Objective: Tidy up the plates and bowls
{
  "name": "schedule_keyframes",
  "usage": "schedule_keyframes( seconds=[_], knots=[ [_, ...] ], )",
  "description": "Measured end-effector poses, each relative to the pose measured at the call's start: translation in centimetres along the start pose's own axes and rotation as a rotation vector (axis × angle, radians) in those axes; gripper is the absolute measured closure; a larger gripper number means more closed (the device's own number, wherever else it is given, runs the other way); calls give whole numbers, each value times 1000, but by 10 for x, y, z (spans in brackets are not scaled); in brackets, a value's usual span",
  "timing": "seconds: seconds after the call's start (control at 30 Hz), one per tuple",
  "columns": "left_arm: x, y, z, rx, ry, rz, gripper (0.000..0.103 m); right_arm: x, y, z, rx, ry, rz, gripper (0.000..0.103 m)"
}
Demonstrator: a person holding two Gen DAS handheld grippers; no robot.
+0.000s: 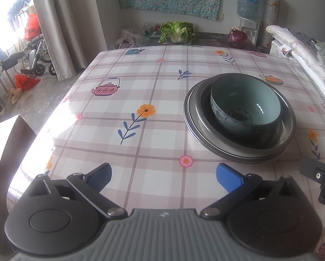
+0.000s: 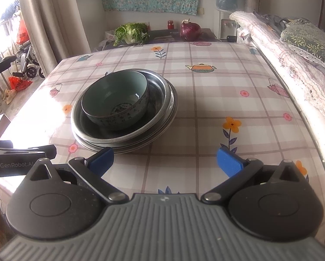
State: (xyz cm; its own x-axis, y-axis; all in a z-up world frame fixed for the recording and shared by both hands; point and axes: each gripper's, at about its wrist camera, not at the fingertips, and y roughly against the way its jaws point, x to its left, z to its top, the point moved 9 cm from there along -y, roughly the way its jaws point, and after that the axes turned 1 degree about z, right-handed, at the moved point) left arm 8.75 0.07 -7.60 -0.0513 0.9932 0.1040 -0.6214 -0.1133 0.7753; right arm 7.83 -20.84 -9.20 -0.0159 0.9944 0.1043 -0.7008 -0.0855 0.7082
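A pale green ceramic bowl (image 1: 246, 108) (image 2: 115, 99) sits upright inside a stack of metal plates (image 1: 288, 137) (image 2: 164, 108) on the checked tablecloth. In the left wrist view the stack lies ahead and to the right of my left gripper (image 1: 164, 177), which is open with nothing between its blue fingers. In the right wrist view the stack lies ahead and to the left of my right gripper (image 2: 165, 159), also open and empty. Its left fingertip (image 2: 101, 158) is just short of the plates' near rim. Each gripper's body shows at the other view's edge.
The table (image 1: 140, 130) (image 2: 216, 100) carries a pink checked cloth with teapots and flowers. A leafy cabbage (image 1: 177, 31) (image 2: 131, 32) and a red cabbage (image 1: 237, 38) (image 2: 190, 30) stand on a dark surface beyond its far edge. Bedding (image 2: 292, 50) lines the right side; a wheelchair (image 1: 35, 54) stands left.
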Motion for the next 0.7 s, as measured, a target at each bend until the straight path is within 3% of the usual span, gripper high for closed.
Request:
schedule_keyframes(
  seconds=[0.7],
  knots=[
    [-2, -2, -3, 10, -5, -6, 0, 0, -4, -4, 15, 2, -2, 1]
  ],
)
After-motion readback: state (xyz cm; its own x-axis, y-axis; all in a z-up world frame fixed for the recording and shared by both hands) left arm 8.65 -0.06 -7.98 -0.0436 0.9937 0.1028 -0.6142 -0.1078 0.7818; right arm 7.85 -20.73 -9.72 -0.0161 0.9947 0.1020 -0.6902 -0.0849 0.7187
